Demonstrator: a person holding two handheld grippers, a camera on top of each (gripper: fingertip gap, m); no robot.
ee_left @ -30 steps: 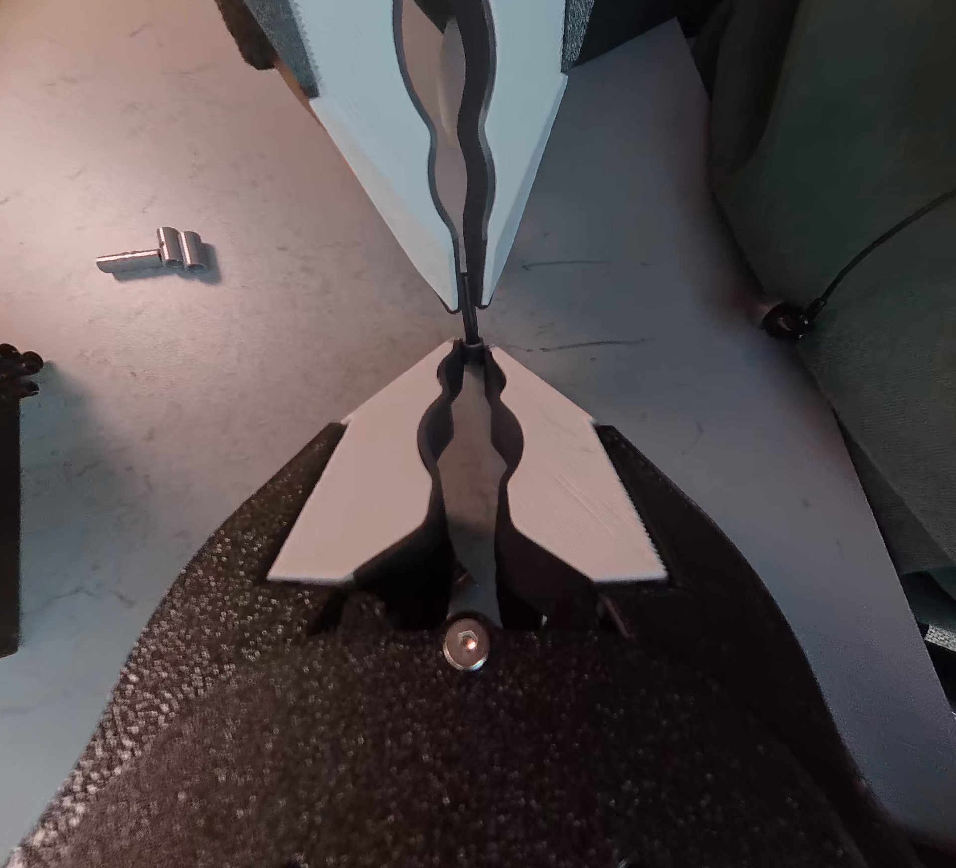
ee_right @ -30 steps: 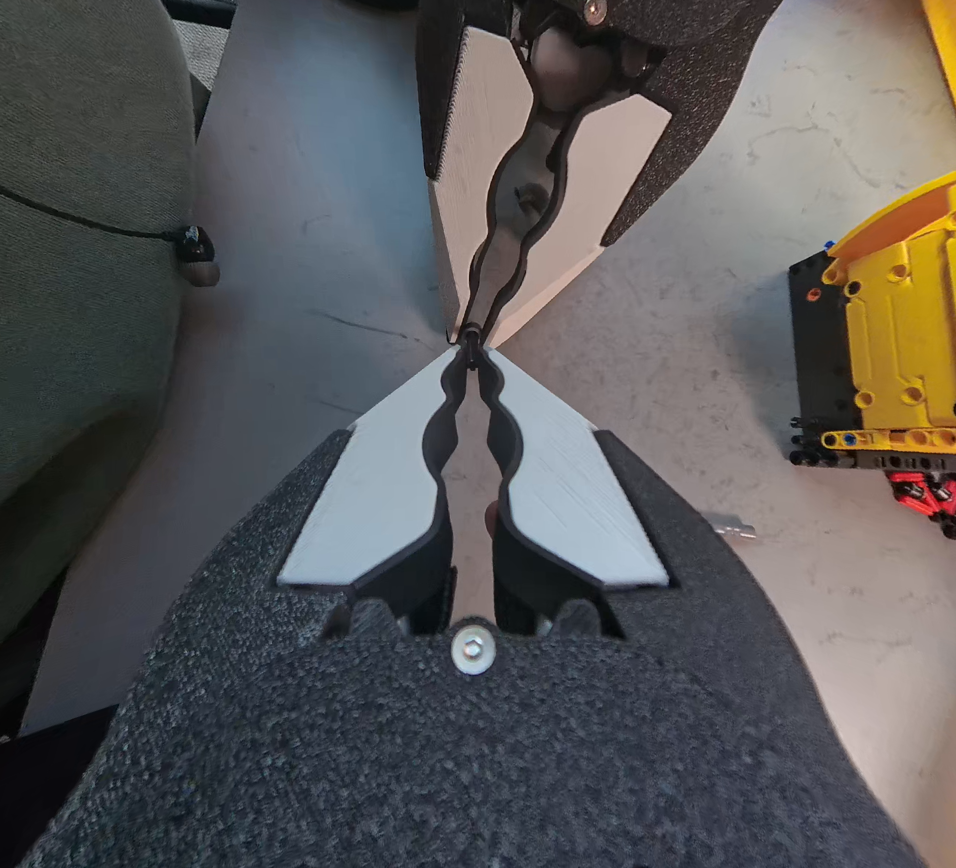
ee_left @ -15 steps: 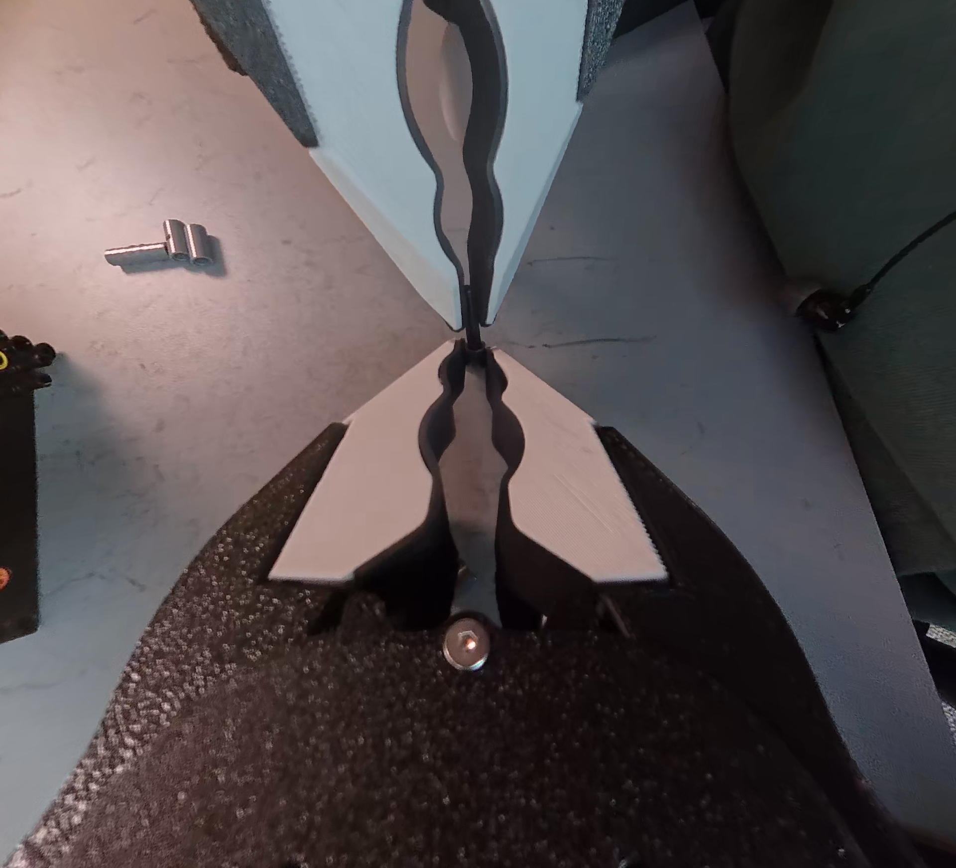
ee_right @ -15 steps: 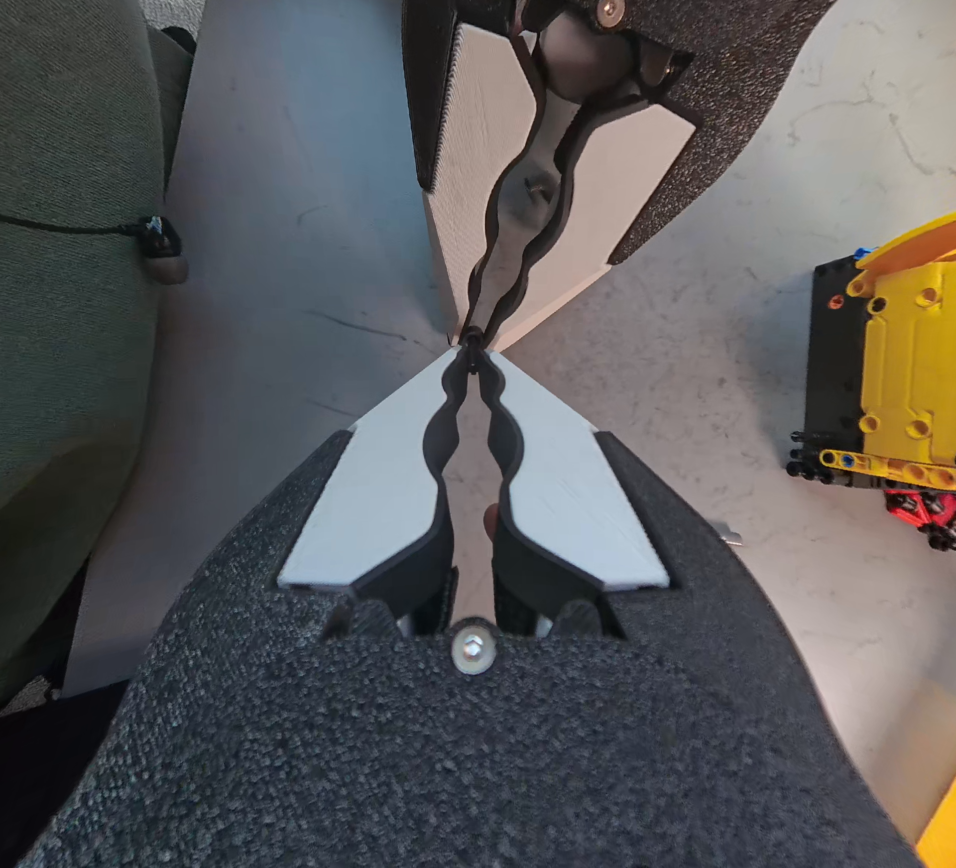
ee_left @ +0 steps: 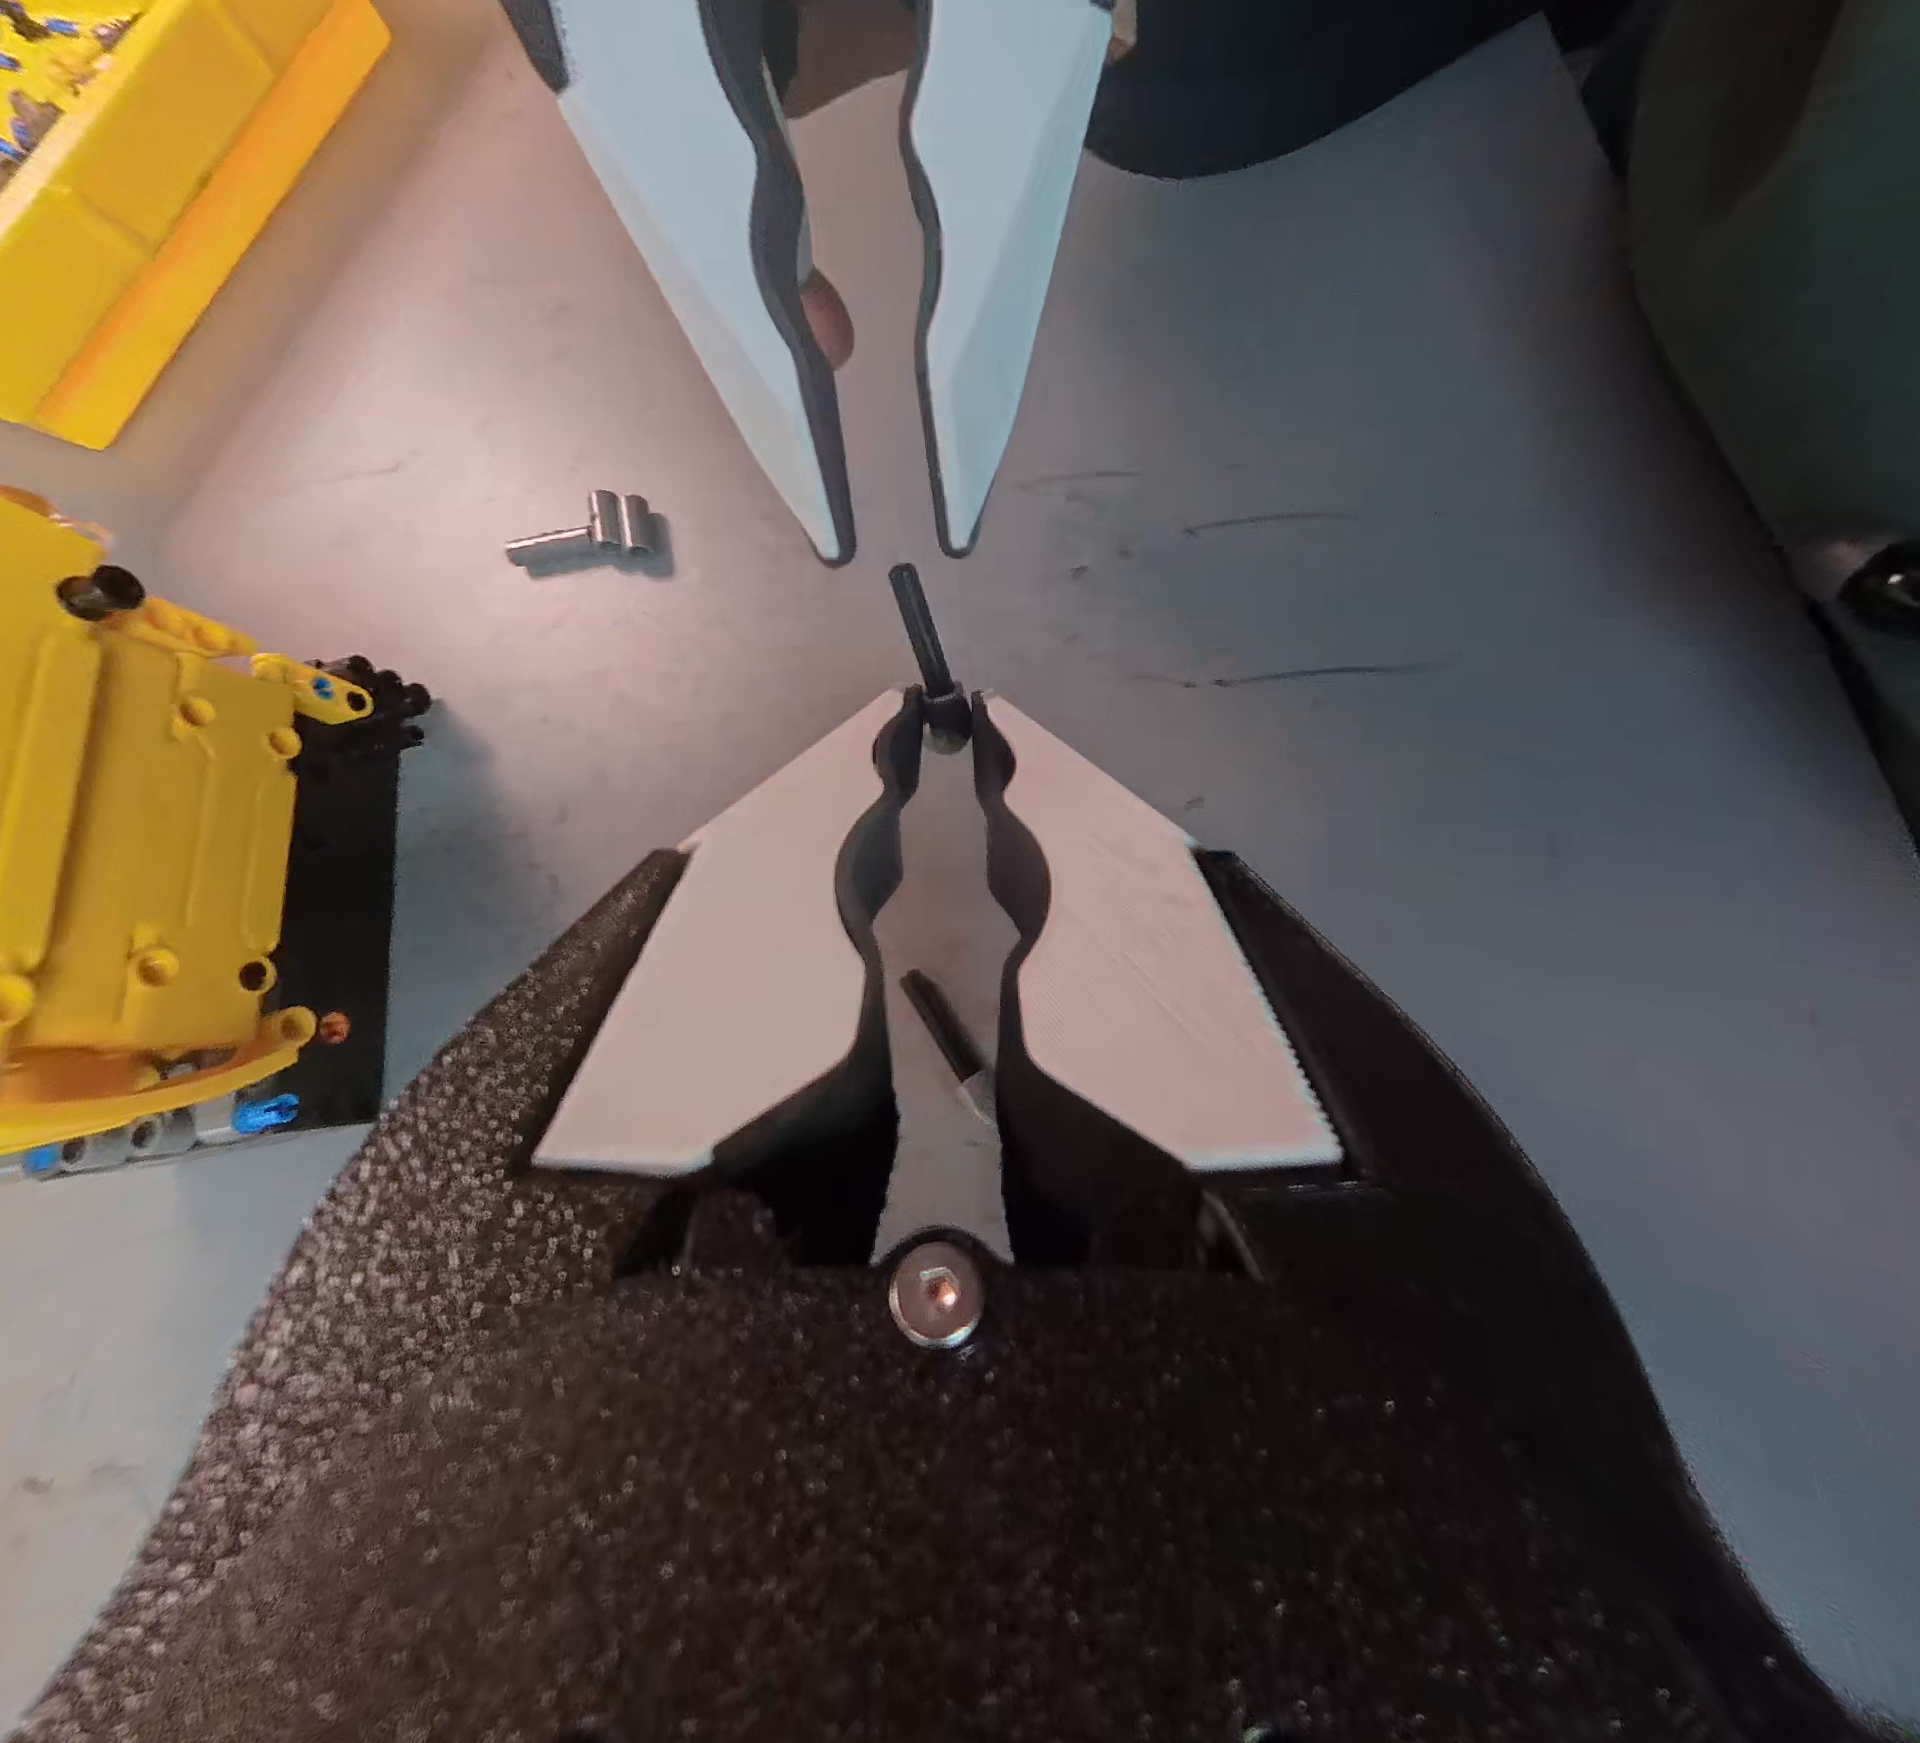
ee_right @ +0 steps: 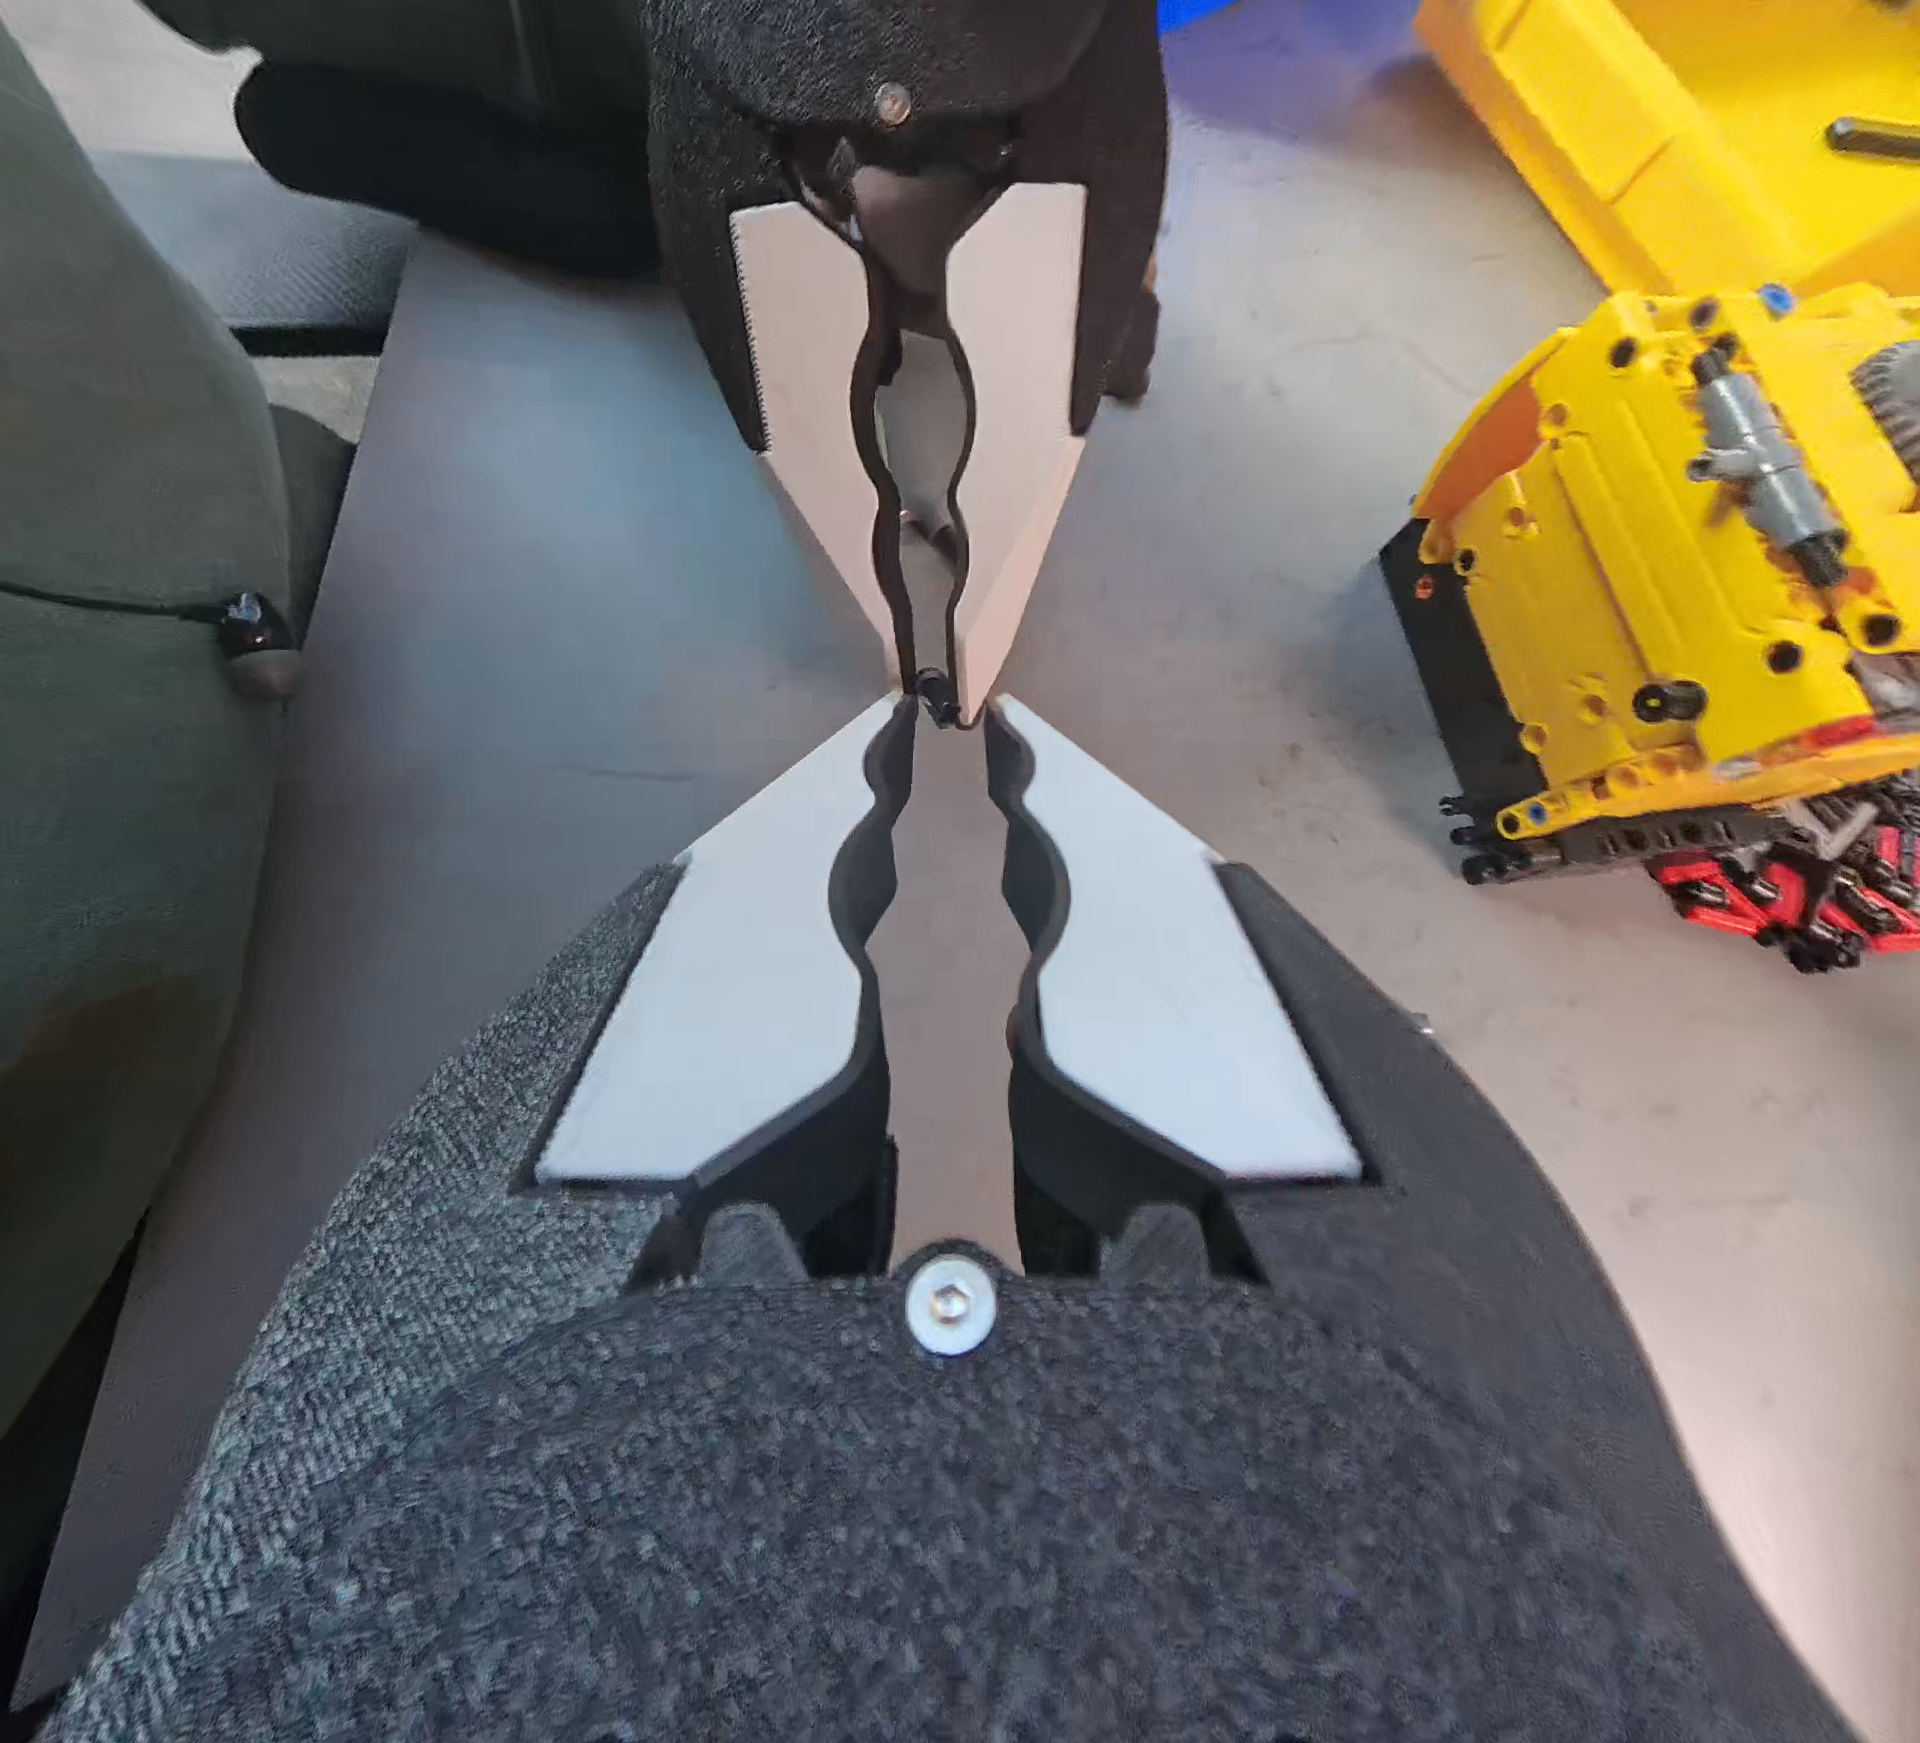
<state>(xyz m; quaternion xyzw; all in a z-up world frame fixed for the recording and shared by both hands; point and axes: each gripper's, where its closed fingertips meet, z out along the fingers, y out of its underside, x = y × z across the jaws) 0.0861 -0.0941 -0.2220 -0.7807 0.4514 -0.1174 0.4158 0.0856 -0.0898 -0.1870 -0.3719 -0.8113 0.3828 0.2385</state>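
Observation:
My left gripper (ee_left: 943,706) is shut on a small black pin (ee_left: 916,628), which sticks out forward past its fingertips over the grey table (ee_left: 1351,862). My right gripper (ee_left: 896,548) faces it tip to tip, open by a narrow gap and empty, just clear of the pin's free end. In the right wrist view my right gripper (ee_right: 951,711) shows the same gap. There the left gripper (ee_right: 935,677) pinches the pin (ee_right: 938,696) right in front of it.
A small grey connector piece (ee_left: 597,535) lies on the table left of the grippers. A yellow and black brick-built model (ee_left: 135,914) (ee_right: 1683,613) stands nearby. A yellow bin (ee_left: 156,83) (ee_right: 1662,31) sits behind it. A person's green clothing (ee_right: 104,654) lines the table edge. My two grippers' fingertips are within a few centimetres of each other.
Both grippers were shut on the pin, tip to tip. My right gripper has opened and let go of it. Both have drawn back, bringing the yellow model and bin into view.

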